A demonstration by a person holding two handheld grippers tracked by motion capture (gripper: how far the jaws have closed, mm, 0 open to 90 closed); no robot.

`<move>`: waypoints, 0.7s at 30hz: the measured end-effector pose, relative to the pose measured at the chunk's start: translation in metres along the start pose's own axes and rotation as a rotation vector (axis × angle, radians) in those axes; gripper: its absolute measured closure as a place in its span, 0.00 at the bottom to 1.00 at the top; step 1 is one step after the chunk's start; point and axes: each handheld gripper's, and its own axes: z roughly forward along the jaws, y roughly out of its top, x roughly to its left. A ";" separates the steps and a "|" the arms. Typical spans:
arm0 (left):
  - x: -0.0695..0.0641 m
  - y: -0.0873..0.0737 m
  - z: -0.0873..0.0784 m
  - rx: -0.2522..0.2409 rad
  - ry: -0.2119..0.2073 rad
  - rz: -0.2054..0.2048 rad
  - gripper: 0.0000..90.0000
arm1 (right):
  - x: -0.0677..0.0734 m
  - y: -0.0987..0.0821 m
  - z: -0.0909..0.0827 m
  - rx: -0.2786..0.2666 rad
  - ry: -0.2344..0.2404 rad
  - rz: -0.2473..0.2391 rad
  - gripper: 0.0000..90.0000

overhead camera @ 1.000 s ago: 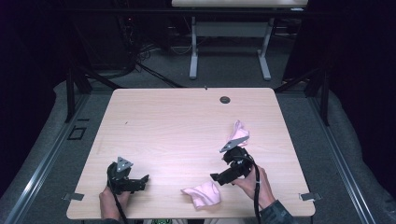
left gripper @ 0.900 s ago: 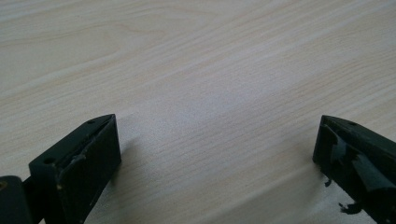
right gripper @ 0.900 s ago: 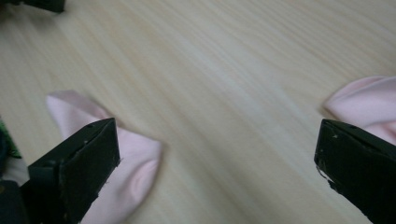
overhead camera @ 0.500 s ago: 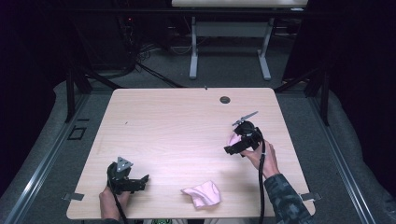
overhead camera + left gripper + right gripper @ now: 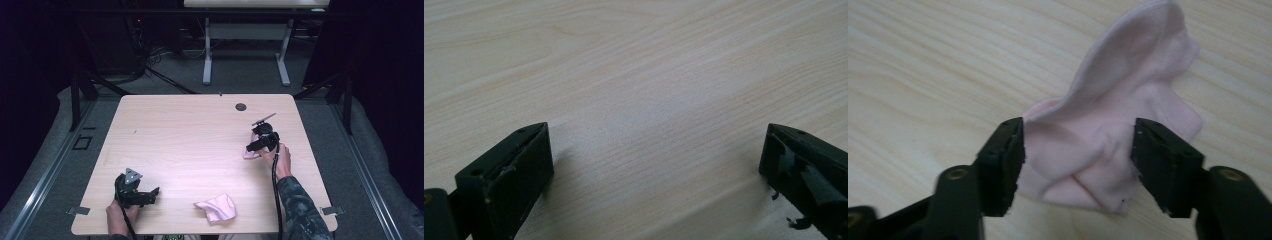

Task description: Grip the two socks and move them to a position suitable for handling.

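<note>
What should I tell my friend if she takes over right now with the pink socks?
Right tongs: jaws just been closing around the far pink sock, bunched between them; a firm pinch isn't certain yet.
Left tongs: open, nothing between them, resting at the table's near left.
The other pink sock lies crumpled at the near edge.
Done: right tongs are at the far sock.
Left: probably finish the grab, lift it, and bring the socks together.
</note>
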 end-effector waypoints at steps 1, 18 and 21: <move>0.000 0.000 0.000 0.000 0.000 0.000 0.01 | -0.001 -0.001 0.005 0.008 -0.015 0.012 0.56; 0.000 0.000 0.000 0.000 0.000 0.001 0.01 | -0.002 -0.004 0.011 0.019 -0.017 0.022 0.91; 0.000 0.000 0.000 0.000 0.000 0.001 0.01 | 0.002 -0.003 -0.001 -0.021 -0.007 0.015 0.91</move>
